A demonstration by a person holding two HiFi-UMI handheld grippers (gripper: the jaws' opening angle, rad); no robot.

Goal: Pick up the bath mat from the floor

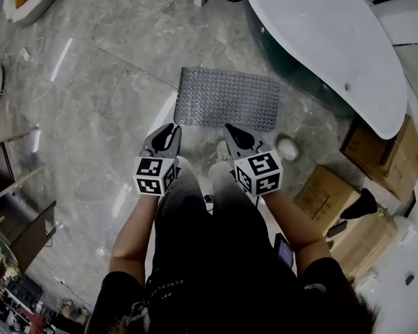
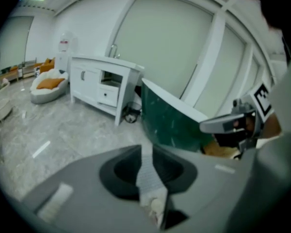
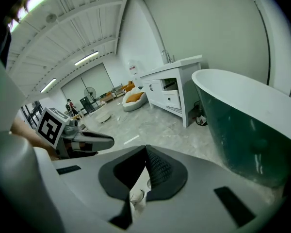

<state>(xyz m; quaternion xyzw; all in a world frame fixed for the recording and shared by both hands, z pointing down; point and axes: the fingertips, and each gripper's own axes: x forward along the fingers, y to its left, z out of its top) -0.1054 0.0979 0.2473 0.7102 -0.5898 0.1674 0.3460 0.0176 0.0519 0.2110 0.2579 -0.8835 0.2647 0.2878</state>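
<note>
Low in the head view, the person's dark clothes hide the floor. The left gripper [image 1: 170, 133] jaws are opening with nothing in them. The right gripper [image 1: 231, 132] tips look pinched together, empty. The bath mat [image 1: 228, 97] lies flat mid-frame just past both. The tub [image 1: 320, 40] at upper right is cut off.

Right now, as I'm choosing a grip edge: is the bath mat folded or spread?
Spread flat: the bath mat shows as one full rectangle on the floor, no doubled edges.
</note>
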